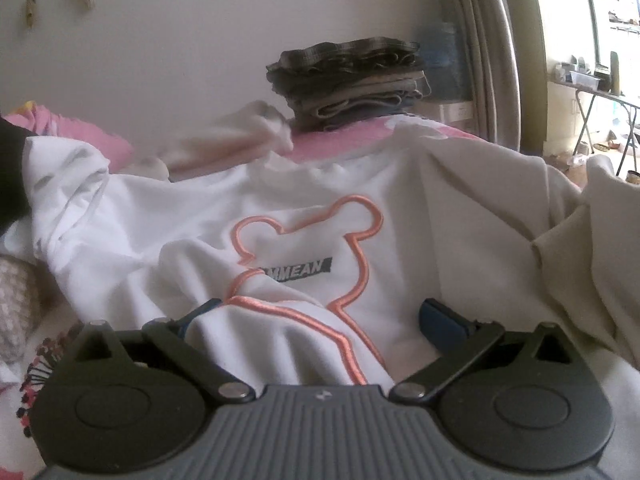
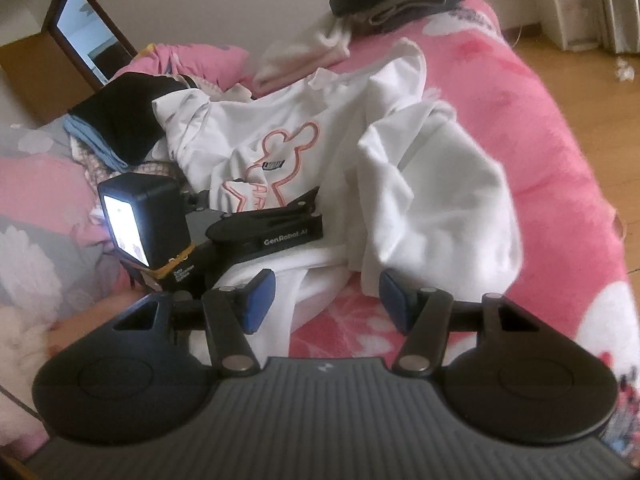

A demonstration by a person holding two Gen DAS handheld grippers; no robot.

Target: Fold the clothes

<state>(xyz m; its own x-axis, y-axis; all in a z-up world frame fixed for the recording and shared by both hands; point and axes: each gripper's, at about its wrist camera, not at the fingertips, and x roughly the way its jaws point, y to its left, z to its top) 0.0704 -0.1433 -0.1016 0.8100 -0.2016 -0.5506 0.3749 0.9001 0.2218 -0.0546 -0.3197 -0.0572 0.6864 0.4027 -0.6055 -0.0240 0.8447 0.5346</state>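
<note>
white sweatshirt [image 1: 304, 216] lies rumpled on the pink bed [image 2: 532, 128], both tongs spread and nothing gripped.

the step looks like the start of a fold: the left tongs [image 1: 320, 316] stand wide right over the near hem, soft cloth bulging up between the blue pads [image 1: 444, 320] but not pinched, while the right tongs [image 2: 326, 300] hang about half open above a loose fold at the near right, also empty. next move likely calls for each to close on an edge and pull the body flat. the shirt is thick, matte knit with a raised orange bear outline [image 1: 344, 240] and one sleeve [image 2: 436, 200] heaped up. a stack of folded dark clothes [image 1: 352, 80] sits at the far end.
</note>
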